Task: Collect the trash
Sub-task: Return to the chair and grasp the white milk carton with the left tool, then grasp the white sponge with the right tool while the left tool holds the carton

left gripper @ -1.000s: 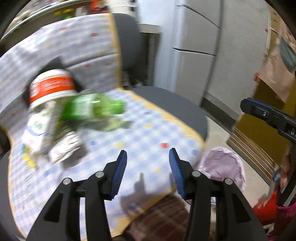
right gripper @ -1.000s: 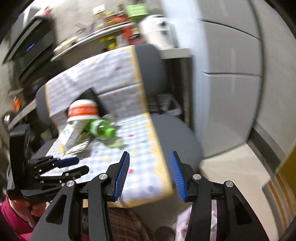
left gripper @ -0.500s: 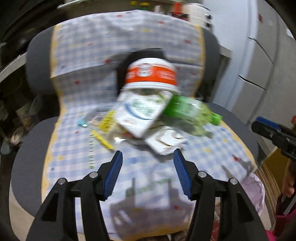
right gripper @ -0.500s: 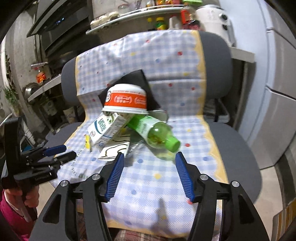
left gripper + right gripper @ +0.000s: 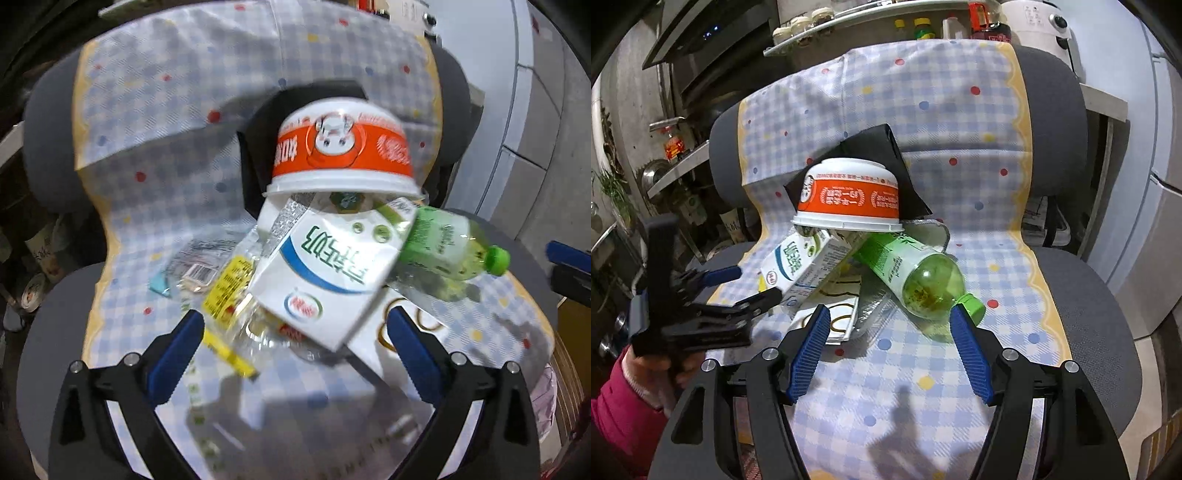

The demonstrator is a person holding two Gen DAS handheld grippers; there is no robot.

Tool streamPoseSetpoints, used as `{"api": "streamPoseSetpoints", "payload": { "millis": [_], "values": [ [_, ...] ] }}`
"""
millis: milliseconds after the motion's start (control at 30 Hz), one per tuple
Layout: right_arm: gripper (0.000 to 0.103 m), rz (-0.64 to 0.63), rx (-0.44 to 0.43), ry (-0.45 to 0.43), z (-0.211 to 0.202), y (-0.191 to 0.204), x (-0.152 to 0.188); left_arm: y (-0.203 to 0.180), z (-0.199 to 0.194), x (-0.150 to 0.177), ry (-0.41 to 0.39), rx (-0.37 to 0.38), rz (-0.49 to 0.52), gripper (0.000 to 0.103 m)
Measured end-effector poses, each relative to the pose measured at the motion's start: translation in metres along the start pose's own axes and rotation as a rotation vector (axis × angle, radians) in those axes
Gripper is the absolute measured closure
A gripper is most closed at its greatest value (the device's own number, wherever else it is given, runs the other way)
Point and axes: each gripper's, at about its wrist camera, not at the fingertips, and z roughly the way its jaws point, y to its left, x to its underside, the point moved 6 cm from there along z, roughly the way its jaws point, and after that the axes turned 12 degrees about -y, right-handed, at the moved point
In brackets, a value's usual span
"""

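Note:
A trash pile lies on the checked cloth over a chair seat. An upturned orange-and-white bowl tops it. A white milk carton and a green bottle lean under it, over clear wrappers and a white paper. My left gripper is opening wide in front of the carton; its pads touch nothing. My right gripper is also opening, just short of the bottle and paper, with nothing between its fingers.
The grey chair has a padded back with a black cloth behind the bowl. A pink bag sits on the floor at the right. Cluttered shelves stand behind and white cabinets at the right.
Both views have swung from the cabinets and floor to face the pile and come closer to it. Both pairs of jaws stand wider, the left much wider.

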Motion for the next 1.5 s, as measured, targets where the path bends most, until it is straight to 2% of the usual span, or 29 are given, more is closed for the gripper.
{"api": "streamPoseSetpoints", "payload": {
  "millis": [300, 333, 367, 467, 600, 800, 1067, 1333, 1500],
  "values": [
    [0.035, 0.029, 0.031, 0.022, 0.007, -0.019, 0.004, -0.014, 0.044, -0.004, 0.047, 0.078, 0.119, 0.007],
    [0.035, 0.029, 0.032, 0.022, 0.006, -0.019, 0.004, -0.015, 0.044, -0.005, 0.047, 0.081, 0.122, 0.016],
    [0.035, 0.029, 0.032, 0.021, 0.005, -0.019, 0.004, -0.015, 0.041, -0.004, 0.045, 0.086, 0.114, 0.022],
    [0.035, 0.027, 0.034, 0.023, 0.004, -0.019, 0.004, -0.015, 0.023, -0.003, 0.022, 0.088, 0.084, 0.025],
    [0.035, 0.033, 0.023, 0.022, 0.0, -0.016, 0.008, -0.016, -0.013, 0.001, -0.021, 0.096, 0.039, 0.027],
    [0.035, 0.027, -0.019, 0.031, -0.002, 0.002, 0.019, -0.012, -0.064, 0.016, -0.036, 0.098, -0.054, 0.027],
    [0.035, 0.015, -0.08, 0.063, 0.005, 0.032, 0.033, 0.018, -0.107, 0.019, -0.1, -0.004, -0.107, 0.027],
    [0.039, -0.016, -0.114, 0.077, 0.015, 0.058, 0.037, 0.042, -0.114, 0.021, -0.113, -0.087, -0.146, 0.027],
    [0.042, -0.052, -0.151, 0.046, 0.019, 0.079, 0.023, 0.063, -0.118, 0.021, -0.126, -0.135, -0.177, 0.027]
  ]
}}
